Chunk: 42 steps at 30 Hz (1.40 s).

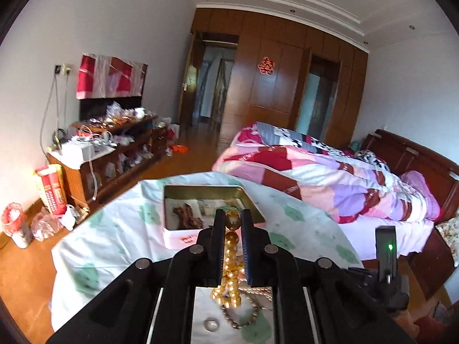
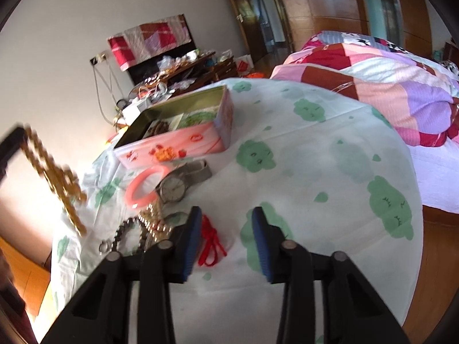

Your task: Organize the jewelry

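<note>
amber bead bracelet pinched in left gripper — lifted, next into tin; right gripper spread, empty

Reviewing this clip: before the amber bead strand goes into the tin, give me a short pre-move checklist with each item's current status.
1. Left tool shut on the amber bead strand: ok, beads sit clamped between the pads.
2. Strand lifted off the cloth: ok in the right wrist view, where it dangles in the air.
3. Strand free of the other chains on the cloth: cannot tell, its lower end hangs close above them.
4. Tin open and upright: ok, no lid on it.
5. Room in the tin: ok, brown beads fill only part of it.
6. Right tool out of the way: ok, open, nothing pressed between the pads, red cord beside it.
</note>
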Each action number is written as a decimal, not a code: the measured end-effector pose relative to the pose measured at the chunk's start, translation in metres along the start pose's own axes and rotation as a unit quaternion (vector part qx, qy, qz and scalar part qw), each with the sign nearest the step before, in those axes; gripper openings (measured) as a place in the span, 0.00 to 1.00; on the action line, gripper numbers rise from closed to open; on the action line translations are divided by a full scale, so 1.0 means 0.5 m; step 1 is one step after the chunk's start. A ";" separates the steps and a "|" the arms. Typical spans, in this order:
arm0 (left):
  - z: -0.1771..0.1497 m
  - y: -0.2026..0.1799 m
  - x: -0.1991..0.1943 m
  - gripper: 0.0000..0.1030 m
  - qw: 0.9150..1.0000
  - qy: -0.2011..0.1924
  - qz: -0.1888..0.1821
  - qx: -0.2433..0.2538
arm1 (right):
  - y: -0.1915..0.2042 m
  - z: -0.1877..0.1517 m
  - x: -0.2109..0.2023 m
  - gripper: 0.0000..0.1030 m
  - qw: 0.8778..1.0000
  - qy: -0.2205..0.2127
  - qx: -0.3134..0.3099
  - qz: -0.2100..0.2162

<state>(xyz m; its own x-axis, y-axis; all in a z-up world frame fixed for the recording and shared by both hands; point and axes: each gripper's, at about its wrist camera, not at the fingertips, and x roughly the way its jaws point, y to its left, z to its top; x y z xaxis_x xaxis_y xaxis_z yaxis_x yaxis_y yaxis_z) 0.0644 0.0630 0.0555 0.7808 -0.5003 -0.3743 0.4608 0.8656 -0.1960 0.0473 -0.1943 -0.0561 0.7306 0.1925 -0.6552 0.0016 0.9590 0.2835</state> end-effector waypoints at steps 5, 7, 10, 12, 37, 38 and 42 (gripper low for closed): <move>-0.010 0.018 0.016 0.09 1.000 0.014 0.010 -0.015 | 0.027 -0.016 0.016 0.29 0.999 0.028 -0.041 -0.005; -0.014 0.022 0.021 0.09 1.000 0.019 0.014 -0.018 | 0.036 -0.017 0.028 0.29 0.998 0.038 -0.055 -0.020; -0.016 0.028 0.022 0.09 0.999 0.022 0.014 -0.024 | 0.036 -0.017 0.051 0.29 0.995 0.065 -0.063 -0.040; -0.017 0.029 0.025 0.09 0.999 0.024 0.013 -0.028 | 0.035 -0.013 0.052 0.29 0.995 0.069 -0.067 -0.040; -0.027 0.048 0.040 0.10 0.998 0.036 0.022 -0.042 | 0.024 0.092 -0.003 0.07 0.999 -0.001 -0.043 0.000; -0.028 0.049 0.043 0.10 0.998 0.039 0.022 -0.043 | 0.016 0.088 -0.001 0.07 0.999 0.003 -0.040 -0.004; -0.031 0.051 0.051 0.10 0.998 0.045 0.021 -0.043 | -0.007 0.065 0.008 0.13 0.999 0.031 -0.034 -0.002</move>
<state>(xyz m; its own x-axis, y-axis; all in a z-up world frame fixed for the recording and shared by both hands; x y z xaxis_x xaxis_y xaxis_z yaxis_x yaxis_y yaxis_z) 0.0894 0.0724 0.0271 0.7561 -0.4625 -0.4630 0.3870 0.8865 -0.2536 0.0724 -0.2035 -0.0370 0.6877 0.1994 -0.6981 -0.0434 0.9711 0.2346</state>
